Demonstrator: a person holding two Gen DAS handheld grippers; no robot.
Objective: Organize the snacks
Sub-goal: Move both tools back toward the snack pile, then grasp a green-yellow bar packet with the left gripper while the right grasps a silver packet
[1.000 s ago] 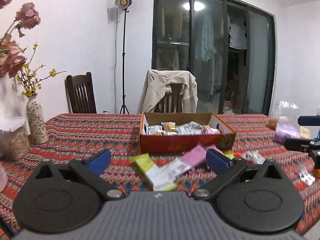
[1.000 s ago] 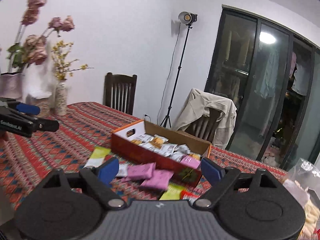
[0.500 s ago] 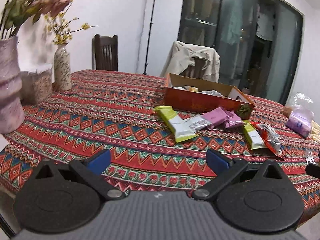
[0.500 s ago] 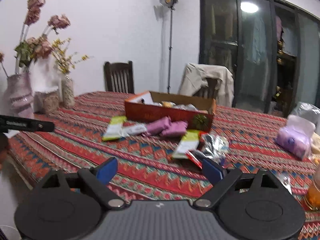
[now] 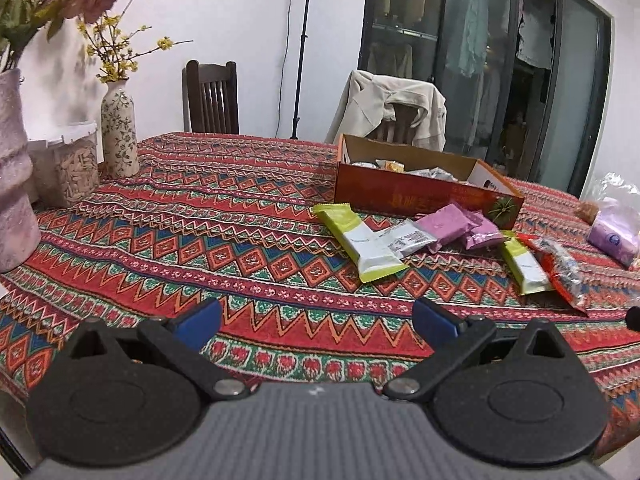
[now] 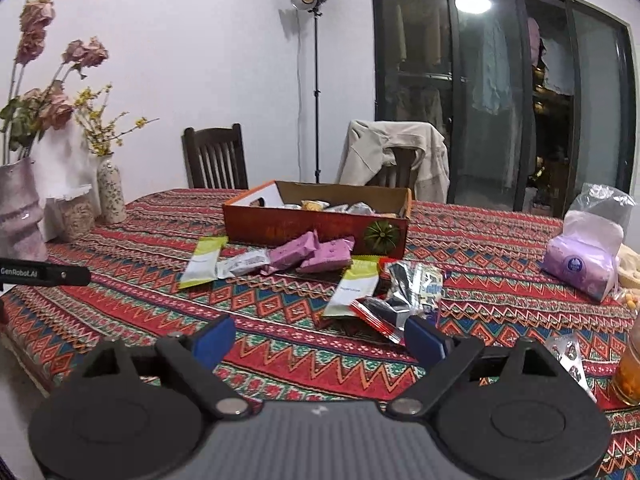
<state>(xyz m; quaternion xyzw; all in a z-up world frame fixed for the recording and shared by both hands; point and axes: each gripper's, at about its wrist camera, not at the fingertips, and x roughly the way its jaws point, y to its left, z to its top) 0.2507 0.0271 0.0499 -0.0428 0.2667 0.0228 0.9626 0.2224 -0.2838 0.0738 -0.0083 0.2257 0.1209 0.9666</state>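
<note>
Snacks are lying loose on the patterned tablecloth (image 5: 240, 248) in front of the orange cardboard box (image 6: 316, 226), which is sitting in the upper middle of the right wrist frame with several packets already inside it. Compared with a second ago, both cameras are now looking from lower down and farther back: the box, which was filling the centre of each view just beyond the fingers, is now sitting well beyond them, and a wide band of cloth is showing between the fingers and the packets.

The left gripper (image 5: 316, 320) is standing wide open at the bottom of its frame with nothing between its blue pads, only bare cloth. The right gripper (image 6: 318, 338) is likewise spread wide and holding nothing; its right pad is sitting just in front of the red-edged foil packet (image 6: 400, 300).

Outside the box, a green and white wrapper (image 6: 202, 256) is lying at centre left of that frame, a small white packet (image 6: 244, 262) just beside it, two pink packets (image 6: 310, 254) leaning at the box's front wall, and a second green and white wrapper (image 6: 354, 288) touching the foil packet.

To my eye the sorting is only partly done, and both tools are settling low to start picking up; the foil packet looks nearest for the right one
</note>
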